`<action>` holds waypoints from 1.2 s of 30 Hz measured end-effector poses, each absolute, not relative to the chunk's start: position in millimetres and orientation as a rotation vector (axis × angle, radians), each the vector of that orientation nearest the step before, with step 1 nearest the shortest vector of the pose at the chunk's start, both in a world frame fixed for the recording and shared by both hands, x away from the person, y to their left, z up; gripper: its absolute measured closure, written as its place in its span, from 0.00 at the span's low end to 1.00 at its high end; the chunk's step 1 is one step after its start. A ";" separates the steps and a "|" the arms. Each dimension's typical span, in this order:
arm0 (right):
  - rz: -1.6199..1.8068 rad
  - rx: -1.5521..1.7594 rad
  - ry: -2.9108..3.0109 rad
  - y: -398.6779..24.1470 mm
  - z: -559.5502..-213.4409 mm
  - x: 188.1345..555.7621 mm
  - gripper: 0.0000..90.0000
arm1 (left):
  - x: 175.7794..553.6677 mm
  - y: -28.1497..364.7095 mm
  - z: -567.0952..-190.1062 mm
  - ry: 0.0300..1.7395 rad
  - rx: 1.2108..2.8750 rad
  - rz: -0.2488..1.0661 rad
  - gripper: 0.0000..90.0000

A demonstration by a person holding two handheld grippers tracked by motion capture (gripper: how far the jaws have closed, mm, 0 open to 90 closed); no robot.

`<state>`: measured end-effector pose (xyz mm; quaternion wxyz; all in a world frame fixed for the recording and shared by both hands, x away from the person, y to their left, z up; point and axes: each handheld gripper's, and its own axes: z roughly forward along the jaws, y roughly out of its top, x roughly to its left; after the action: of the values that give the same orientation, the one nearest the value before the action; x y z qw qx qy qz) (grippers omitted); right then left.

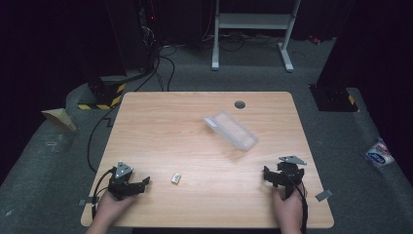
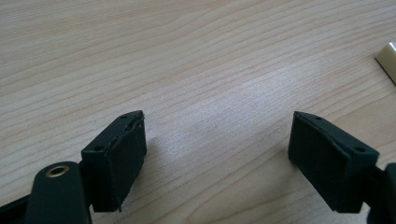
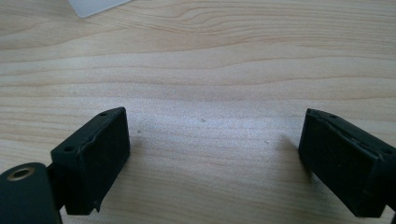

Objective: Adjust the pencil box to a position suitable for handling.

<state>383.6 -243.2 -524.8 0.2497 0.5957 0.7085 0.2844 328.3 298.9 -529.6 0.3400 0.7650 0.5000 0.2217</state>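
Note:
A clear plastic box (image 1: 230,129) lies at an angle on the wooden table (image 1: 160,122), right of its middle; a corner of the box (image 3: 95,5) pokes in at the top left of the right gripper view. A small white block (image 1: 176,178) rests near the front, and its pale edge (image 2: 388,59) appears at the right of the left gripper view. My left gripper (image 1: 145,182) sits low at the front left, open, jaws wide over bare wood (image 2: 217,135). My right gripper (image 1: 267,174) sits at the front right, open too, with nothing between its jaws (image 3: 215,140).
A round grey grommet (image 1: 239,104) is set into the table near the far edge. Beyond the table stand a white desk frame (image 1: 253,29) and cables (image 1: 160,63) on a dark floor. A small packet (image 1: 379,155) lies on the floor at the right.

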 end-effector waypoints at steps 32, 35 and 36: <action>0.807 1.539 1.981 -242.4 -518.7 375.8 0.09 | 328.9 298.6 -529.7 1.297 1.993 0.576 0.21; 0.844 1.515 2.002 -239.1 -517.9 373.3 0.09 | 329.0 298.5 -529.7 1.297 1.993 0.576 0.21; 0.872 1.491 2.025 -237.1 -517.8 371.5 0.09 | 328.9 298.5 -529.5 1.297 1.996 0.575 0.21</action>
<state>371.5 -237.1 -517.8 0.2377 0.5440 0.7392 0.3181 328.9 298.5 -529.5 0.3393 0.7667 0.4982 0.2210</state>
